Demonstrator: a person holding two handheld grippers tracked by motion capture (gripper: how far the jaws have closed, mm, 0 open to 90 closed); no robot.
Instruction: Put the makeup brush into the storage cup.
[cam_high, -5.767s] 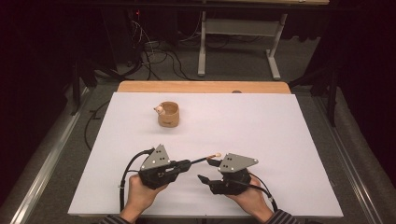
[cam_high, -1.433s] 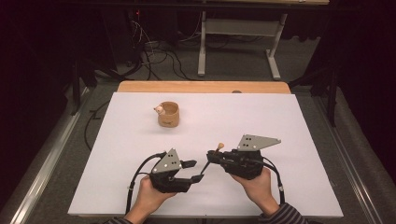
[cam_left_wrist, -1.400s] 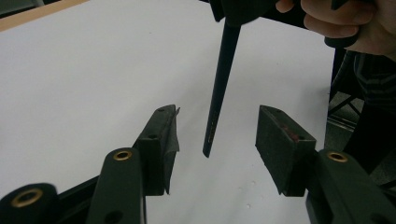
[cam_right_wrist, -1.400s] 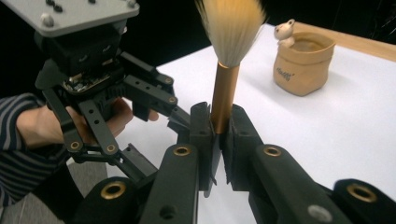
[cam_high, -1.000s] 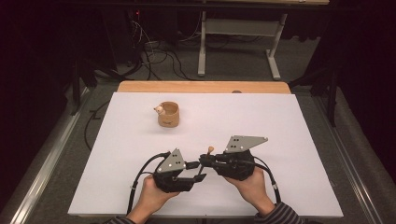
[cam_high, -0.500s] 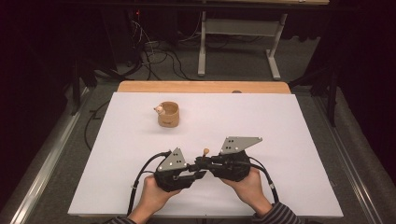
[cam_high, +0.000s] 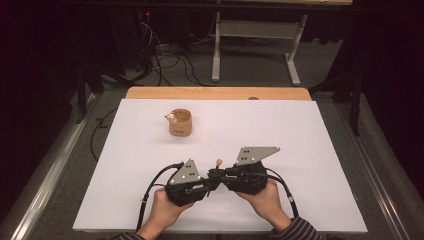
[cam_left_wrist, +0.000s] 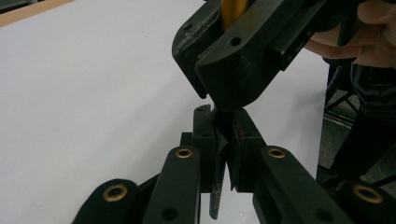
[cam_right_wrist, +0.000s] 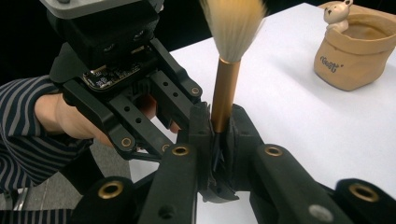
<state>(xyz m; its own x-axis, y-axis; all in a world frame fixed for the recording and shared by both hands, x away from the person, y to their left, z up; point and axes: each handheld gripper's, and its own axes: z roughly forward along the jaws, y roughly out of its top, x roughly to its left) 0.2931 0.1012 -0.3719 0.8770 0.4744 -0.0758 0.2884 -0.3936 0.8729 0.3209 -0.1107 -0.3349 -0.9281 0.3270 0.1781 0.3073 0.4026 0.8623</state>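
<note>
Presently, lower centre of the high view: brush (cam_right_wrist: 224, 88) upright, clamped by both right gripper (cam_high: 220, 176) and left gripper (cam_high: 207, 184). Step: handover. Next, probably: one releases; cup (cam_high: 180, 122) upper left.

A small tan pot (cam_high: 180, 122) with a little bear figure (cam_high: 170, 118) on its rim stands on a white table (cam_high: 300, 135); black cables (cam_high: 175, 60) litter the grey floor beyond.
</note>
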